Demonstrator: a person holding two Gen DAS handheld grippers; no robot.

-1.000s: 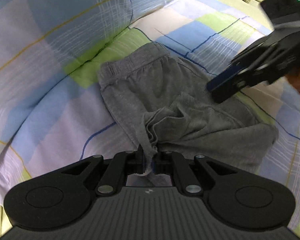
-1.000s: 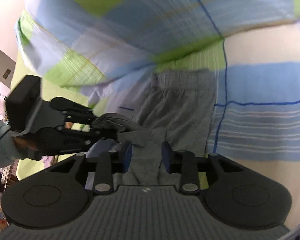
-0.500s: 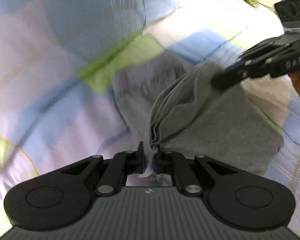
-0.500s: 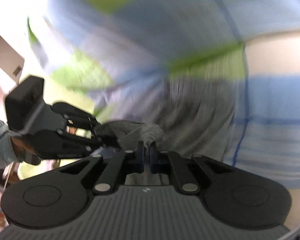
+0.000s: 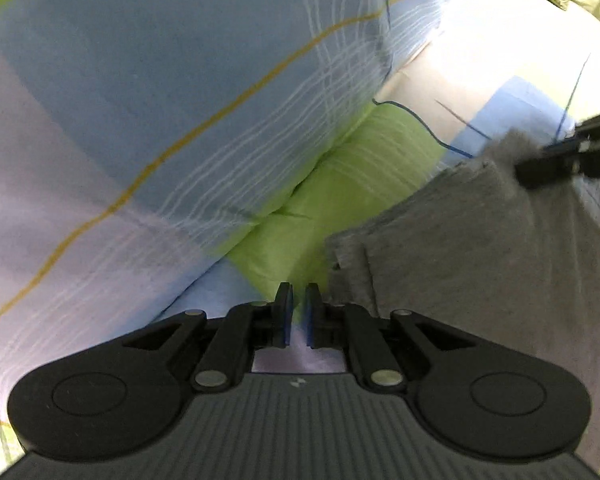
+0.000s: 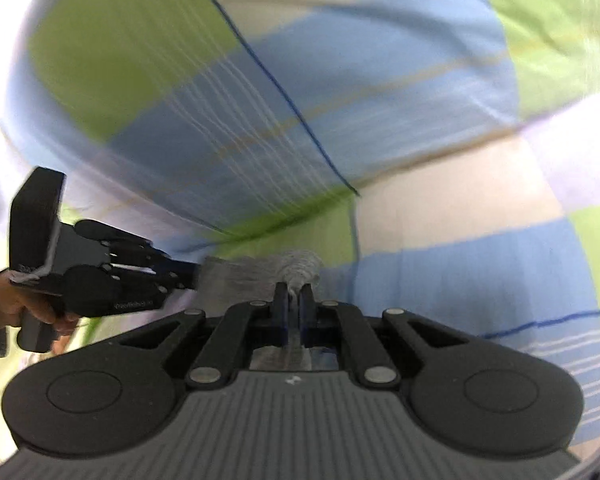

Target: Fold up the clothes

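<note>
Left wrist view showed my left tongs (image 5: 296,308) nearly together on nothing, the grey shorts (image 5: 480,248) lying folded at lower right on the bed (image 5: 140,120). My right tongs (image 6: 294,300) were opening around their bunched corner. Soft, light and limp, I judged; best gripped at hem corners.
</note>
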